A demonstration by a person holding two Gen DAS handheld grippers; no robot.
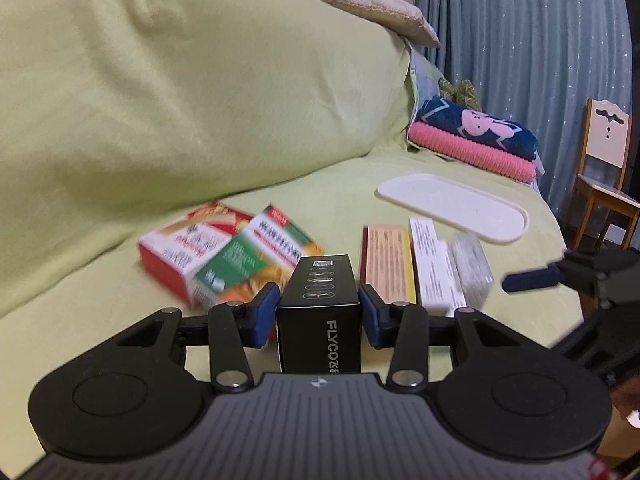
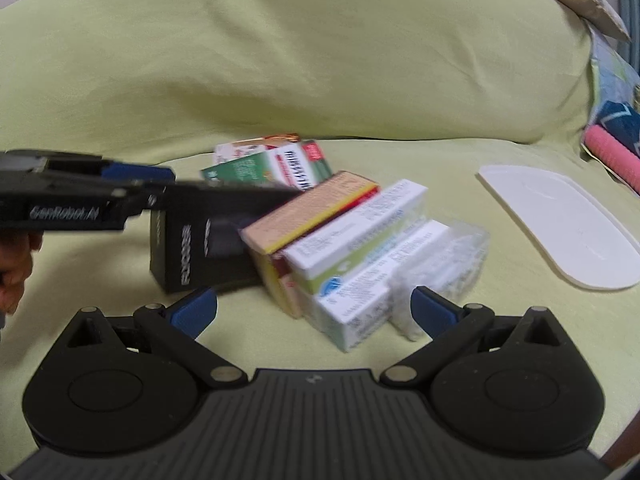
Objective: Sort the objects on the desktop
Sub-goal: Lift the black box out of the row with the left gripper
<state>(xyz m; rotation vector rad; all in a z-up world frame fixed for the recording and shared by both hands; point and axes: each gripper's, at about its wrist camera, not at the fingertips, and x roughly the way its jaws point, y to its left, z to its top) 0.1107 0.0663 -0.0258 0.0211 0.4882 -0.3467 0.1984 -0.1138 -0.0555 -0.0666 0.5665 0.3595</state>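
Black box [image 1: 318, 312] between left tool [image 1: 318, 314] pads, tan box [image 1: 387, 266] alongside.

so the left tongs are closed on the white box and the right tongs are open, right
Not quite. The left wrist view shows the left tongs closed on the black box, not a white one. The white boxes lie untouched in the row beside it. The right tongs are indeed open.

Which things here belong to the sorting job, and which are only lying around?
Job: black box between the left gripper pads; row of boxes; red and green boxes; white tray.
Lying about: folded towels; pillow; chair.
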